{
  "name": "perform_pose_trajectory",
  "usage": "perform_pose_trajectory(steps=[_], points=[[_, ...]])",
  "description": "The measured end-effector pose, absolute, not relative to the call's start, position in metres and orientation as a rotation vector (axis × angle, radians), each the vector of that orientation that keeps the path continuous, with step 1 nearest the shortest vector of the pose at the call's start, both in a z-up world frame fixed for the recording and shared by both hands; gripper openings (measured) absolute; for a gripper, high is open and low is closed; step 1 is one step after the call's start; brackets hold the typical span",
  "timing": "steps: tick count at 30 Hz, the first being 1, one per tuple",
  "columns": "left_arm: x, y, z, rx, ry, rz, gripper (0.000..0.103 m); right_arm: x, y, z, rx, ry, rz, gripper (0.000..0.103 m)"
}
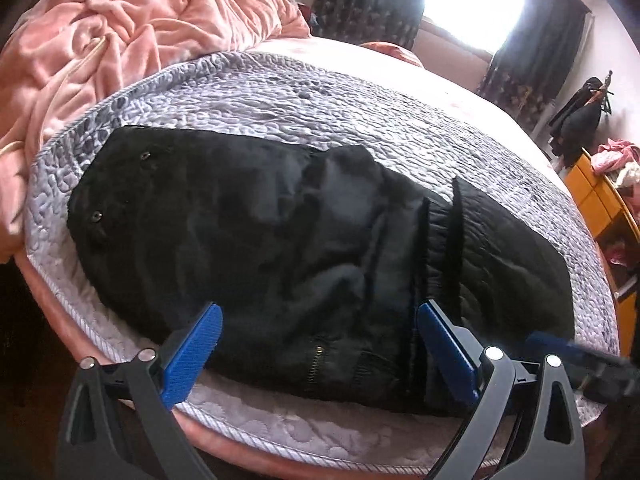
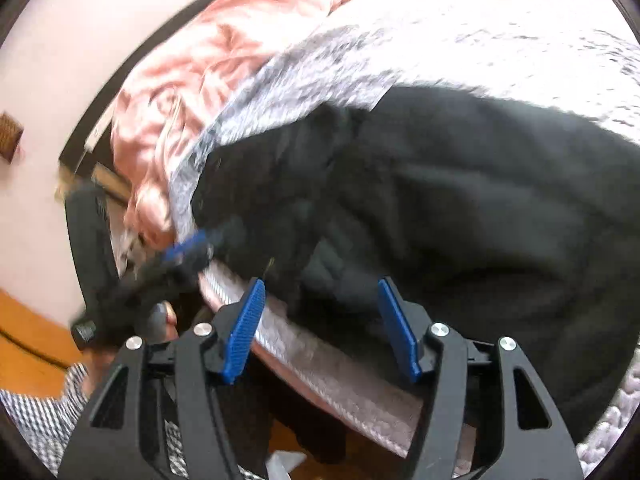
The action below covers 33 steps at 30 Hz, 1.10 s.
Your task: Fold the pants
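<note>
Black pants point(image 1: 280, 248) are lying folded on the bed point(image 1: 320, 104); both grippers' fingers point(image 1: 200, 344) point(image 2: 244, 328) are hovering open, empty; smoothing edges evenly helps.

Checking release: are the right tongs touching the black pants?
Cannot tell. In the right wrist view the right tongs stand open over the black pants; blur hides any gap at the pads.

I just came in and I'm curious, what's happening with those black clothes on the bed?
A person is folding black pants on a grey quilted bed cover, using a blue-padded gripper in each hand. The pants lie bunched near the bed's edge, partly folded over. The left gripper stands open over them, gripping nothing. The right gripper is open too, close to the pants' edge, holding nothing. A crumpled pink blanket sits behind.
</note>
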State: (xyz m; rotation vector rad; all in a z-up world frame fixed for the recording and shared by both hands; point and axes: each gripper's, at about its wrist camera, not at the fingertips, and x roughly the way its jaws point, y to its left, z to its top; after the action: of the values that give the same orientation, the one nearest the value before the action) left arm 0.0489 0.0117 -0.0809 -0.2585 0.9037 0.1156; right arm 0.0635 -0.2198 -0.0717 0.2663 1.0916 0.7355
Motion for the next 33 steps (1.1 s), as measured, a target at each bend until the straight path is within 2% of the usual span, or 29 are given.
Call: perform_pose_trajectory(steps=[7,9,11,16,18,20,21,22,30,33], points=[[0.049,0.007,-0.081,-0.250,0.914,0.112,0.099,0.082,-0.205,-0.090,0.205,1.130,0.626,0.056],[0.048,0.009,-0.079,-0.250,0.912,0.114,0.099,0.070,-0.189,-0.092,0.122,1.122,0.633,0.059],[0.047,0.012,-0.077,-0.245,0.907,0.123,0.099,0.056,-0.176,-0.091,0.056,1.099,0.668,0.070],[0.048,0.021,-0.078,-0.285,0.908,0.146,0.099,0.031,-0.154,-0.093,-0.141,1.044,0.627,0.072],[0.047,0.022,-0.080,-0.289,0.914,0.143,0.099,0.036,-0.144,-0.102,-0.157,1.063,0.620,0.062],[0.046,0.022,-0.080,-0.279,0.912,0.141,0.099,0.042,-0.142,-0.108,-0.169,1.064,0.603,0.039],[0.045,0.022,-0.080,-0.275,0.912,0.142,0.099,0.045,-0.142,-0.109,-0.173,1.064,0.603,0.033],[0.045,0.023,-0.080,-0.275,0.912,0.143,0.099,0.048,-0.144,-0.110,-0.146,1.070,0.627,0.014],[0.047,0.029,-0.085,-0.298,0.923,0.154,0.099,0.036,-0.155,-0.074,-0.029,1.025,0.733,0.010],[0.048,0.028,-0.086,-0.305,0.925,0.153,0.099,0.034,-0.144,-0.081,-0.073,1.049,0.751,0.010]])
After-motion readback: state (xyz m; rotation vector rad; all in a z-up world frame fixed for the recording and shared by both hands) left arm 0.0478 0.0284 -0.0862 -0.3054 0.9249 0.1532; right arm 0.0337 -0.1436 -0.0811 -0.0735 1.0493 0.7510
